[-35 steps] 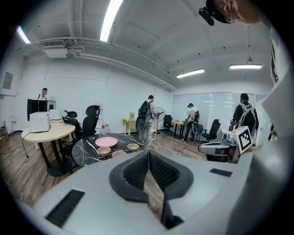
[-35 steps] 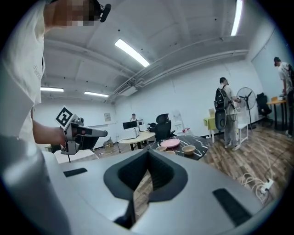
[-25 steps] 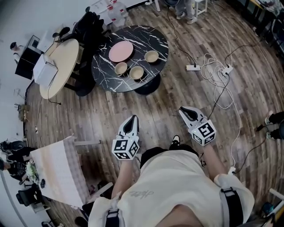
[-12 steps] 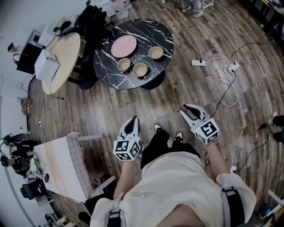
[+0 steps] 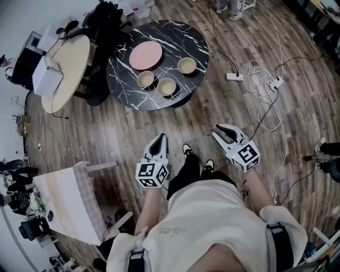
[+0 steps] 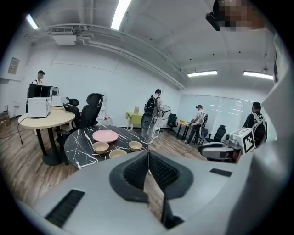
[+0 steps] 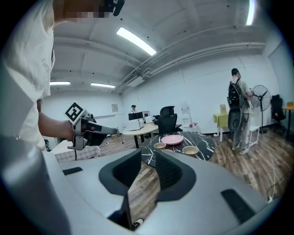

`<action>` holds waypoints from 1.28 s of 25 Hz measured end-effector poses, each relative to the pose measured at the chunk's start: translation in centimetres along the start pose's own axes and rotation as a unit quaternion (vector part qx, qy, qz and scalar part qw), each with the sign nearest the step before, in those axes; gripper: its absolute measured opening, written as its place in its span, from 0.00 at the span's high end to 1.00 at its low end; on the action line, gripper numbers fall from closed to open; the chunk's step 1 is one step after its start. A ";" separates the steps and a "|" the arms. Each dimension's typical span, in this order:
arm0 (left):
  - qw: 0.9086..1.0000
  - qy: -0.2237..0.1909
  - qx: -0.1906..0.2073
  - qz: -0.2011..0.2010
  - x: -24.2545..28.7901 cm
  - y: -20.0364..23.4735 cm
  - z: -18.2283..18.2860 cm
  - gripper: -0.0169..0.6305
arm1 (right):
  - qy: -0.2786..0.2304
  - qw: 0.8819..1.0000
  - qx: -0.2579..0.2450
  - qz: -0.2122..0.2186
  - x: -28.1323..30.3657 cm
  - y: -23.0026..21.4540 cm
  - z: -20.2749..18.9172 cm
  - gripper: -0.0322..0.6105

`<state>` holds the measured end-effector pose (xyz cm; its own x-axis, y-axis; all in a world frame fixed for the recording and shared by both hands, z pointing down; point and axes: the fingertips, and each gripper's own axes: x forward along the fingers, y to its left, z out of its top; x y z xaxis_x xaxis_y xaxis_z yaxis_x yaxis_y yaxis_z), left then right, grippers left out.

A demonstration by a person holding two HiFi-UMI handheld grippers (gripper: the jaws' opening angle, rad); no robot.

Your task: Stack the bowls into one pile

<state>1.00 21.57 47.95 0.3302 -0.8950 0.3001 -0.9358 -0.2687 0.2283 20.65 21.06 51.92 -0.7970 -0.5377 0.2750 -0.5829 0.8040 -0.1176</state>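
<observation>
1. A person [image 5: 202, 223] stands on the wood floor [image 5: 127, 133], well short of a round black marble table [image 5: 175, 37] — its three bowls lie apart, unstacked: one bowl [image 5: 145, 79], a second [image 5: 167, 86] just beside it, and a third [image 5: 187, 65], all near a pink plate [image 5: 146, 54].
2. The left gripper [image 5: 158, 142] has its jaws pressed together on nothing.
3. The right gripper [image 5: 222, 130] has its jaws slightly parted — empty.

Brightly and evenly lit from long ceiling lights [image 6: 120, 10], leaving only faint, soft shadows on the wooden floor [image 5: 133, 139]. Heavily bowed toward the edges, with black corners in both gripper views. Blurred in the near foreground; bowls [image 6: 100, 147] small, perhaps slightly soft.
</observation>
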 end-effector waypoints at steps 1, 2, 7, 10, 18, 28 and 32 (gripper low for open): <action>1.000 -0.003 0.003 -0.002 0.6 0.4 0.5 0.94 | -0.001 1.000 -0.004 0.000 0.7 -0.4 0.5 0.80; 1.000 -0.006 0.004 -0.003 1.1 0.8 0.9 0.94 | -0.001 1.000 -0.009 0.001 1.4 -0.7 0.9 0.80; 1.000 -0.017 0.004 -0.002 2.8 4.1 2.9 0.94 | -0.002 1.000 -0.025 0.001 4.9 -1.8 3.6 0.80; 1.000 -0.020 -0.001 -0.004 4.2 6.4 3.9 0.94 | -0.003 0.999 -0.031 -0.005 7.1 -2.2 5.1 0.80; 0.999 -0.028 0.012 -0.034 7.8 11.3 6.0 0.94 | 0.009 0.999 -0.034 -0.033 12.7 -3.2 6.6 0.80; 0.999 -0.027 0.007 -0.040 10.4 15.9 7.2 0.94 | 0.025 0.999 -0.032 -0.036 17.6 -3.1 7.8 0.80; 0.999 -0.011 0.006 -0.034 10.7 16.6 6.4 0.94 | 0.029 0.999 -0.032 -0.033 18.6 -3.3 7.5 0.80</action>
<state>-11.78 5.27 49.06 0.3897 -0.8823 0.2639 -0.9130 -0.3326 0.2362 6.55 6.47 50.23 -0.7463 -0.5754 0.3347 -0.6206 0.7832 -0.0373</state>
